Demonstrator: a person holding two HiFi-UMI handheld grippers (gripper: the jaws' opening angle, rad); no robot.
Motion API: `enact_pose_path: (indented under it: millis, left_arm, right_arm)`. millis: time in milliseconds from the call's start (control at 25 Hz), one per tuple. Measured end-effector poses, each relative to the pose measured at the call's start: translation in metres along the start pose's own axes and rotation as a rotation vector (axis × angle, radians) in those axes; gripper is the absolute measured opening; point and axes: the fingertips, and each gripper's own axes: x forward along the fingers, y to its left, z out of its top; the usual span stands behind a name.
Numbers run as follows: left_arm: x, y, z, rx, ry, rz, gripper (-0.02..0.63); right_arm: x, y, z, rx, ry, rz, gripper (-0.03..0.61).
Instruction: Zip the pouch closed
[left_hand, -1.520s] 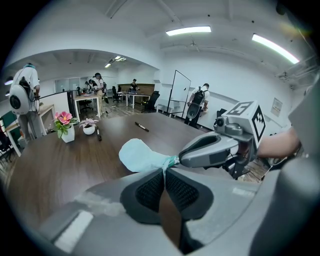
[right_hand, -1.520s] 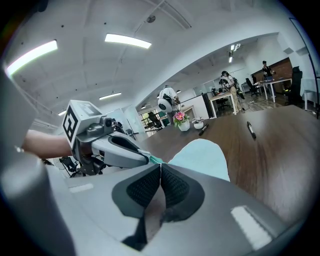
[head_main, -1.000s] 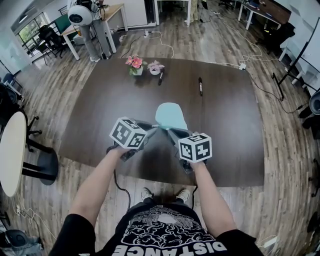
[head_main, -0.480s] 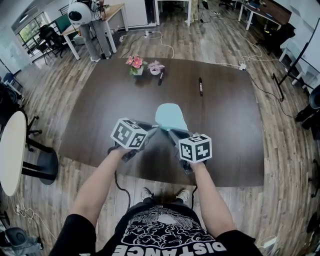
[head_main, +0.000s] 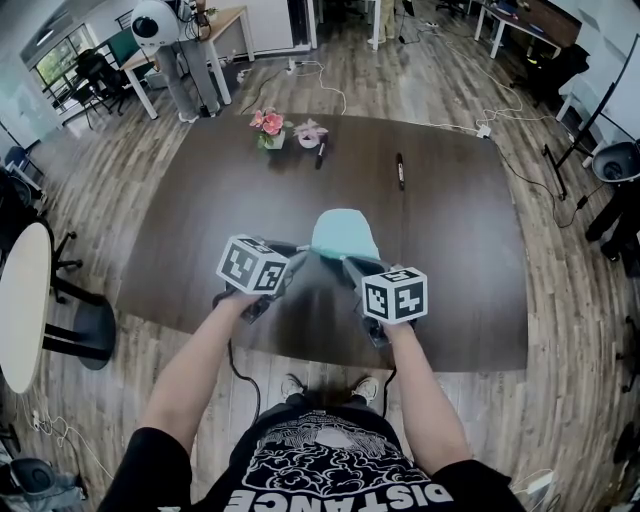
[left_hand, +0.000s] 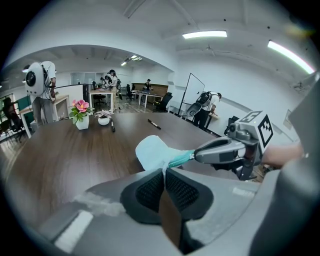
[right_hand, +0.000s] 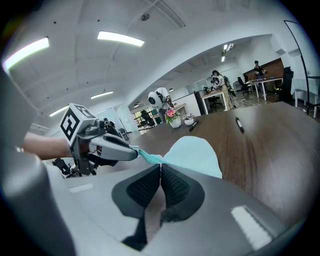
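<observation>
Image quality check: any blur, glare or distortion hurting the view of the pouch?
Head view: sharp, even light, edges bowed; pouch clear. Left gripper view: strong fisheye, dark corners, ceiling lights blown out. Right gripper view: same, pouch readable.

**Count of items.** One pouch. Two grippers: the left gripper and the right gripper. Two marker cubes, one per gripper: the left cube and the right cube. One dark table. Two pens on it: the left pen and the right pen. One flowerpot. One small bowl. One white round table, at the left edge. Two shoes: the left shoe and the right shoe.
</observation>
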Motion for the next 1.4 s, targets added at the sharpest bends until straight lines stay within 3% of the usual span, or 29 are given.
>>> enact_pose_path:
  millis: [1400]
  left_arm:
    - [0.0,0.016,-0.003,-0.044,-0.01,0.063,0.02]
  right_arm:
    - [-0.003,-0.009,-0.009,0.002,0.021,-0.024,0.007]
